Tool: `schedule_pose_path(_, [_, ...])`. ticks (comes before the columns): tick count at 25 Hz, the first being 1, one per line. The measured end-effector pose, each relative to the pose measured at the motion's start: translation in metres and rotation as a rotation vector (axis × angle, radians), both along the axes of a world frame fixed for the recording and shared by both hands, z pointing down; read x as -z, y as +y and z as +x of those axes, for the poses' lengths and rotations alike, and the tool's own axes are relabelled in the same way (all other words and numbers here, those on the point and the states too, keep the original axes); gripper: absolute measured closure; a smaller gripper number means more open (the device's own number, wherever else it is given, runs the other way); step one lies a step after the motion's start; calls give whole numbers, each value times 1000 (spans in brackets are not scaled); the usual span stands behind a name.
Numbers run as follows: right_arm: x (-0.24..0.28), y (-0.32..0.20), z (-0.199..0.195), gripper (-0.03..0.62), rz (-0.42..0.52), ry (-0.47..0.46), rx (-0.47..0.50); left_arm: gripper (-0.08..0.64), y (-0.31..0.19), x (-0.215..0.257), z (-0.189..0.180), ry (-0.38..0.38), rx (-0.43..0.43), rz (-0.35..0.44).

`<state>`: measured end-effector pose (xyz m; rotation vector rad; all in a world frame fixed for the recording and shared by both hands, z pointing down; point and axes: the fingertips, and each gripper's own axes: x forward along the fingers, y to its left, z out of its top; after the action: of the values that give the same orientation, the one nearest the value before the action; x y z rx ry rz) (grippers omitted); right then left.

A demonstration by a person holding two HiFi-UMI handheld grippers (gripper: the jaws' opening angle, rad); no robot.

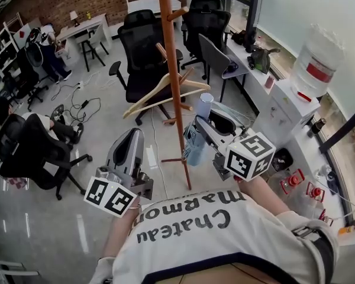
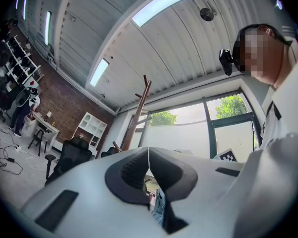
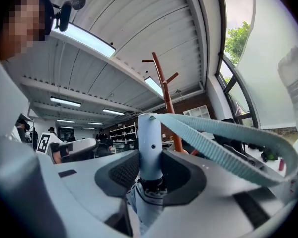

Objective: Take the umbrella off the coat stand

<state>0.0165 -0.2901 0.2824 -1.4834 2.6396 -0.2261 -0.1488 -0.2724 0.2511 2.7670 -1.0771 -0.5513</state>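
Note:
The orange-brown coat stand rises in the middle of the head view, with a wooden hanger on one of its pegs. Just right of the pole, apart from it, my right gripper is shut on the handle of a folded light-blue umbrella. In the right gripper view the handle stands upright between the pads. Its woven strap loops off to the right, around no peg that I can see. My left gripper is lower left of the pole, pads pressed together and holding nothing.
Black office chairs stand behind the stand. A white counter with a water jug runs along the right by the window. A person sits in a chair at the left; cables lie on the floor.

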Motion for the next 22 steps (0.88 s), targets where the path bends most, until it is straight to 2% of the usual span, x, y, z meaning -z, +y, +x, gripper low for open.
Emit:
schedule_pose_path(12, [-17, -4, 5, 443, -30, 93, -44, 534, -4, -13, -11, -2, 16, -42])
schedule_pose_path(22, [-18, -3, 0, 443, -50, 87, -19, 535, -4, -13, -9, 4, 11, -51])
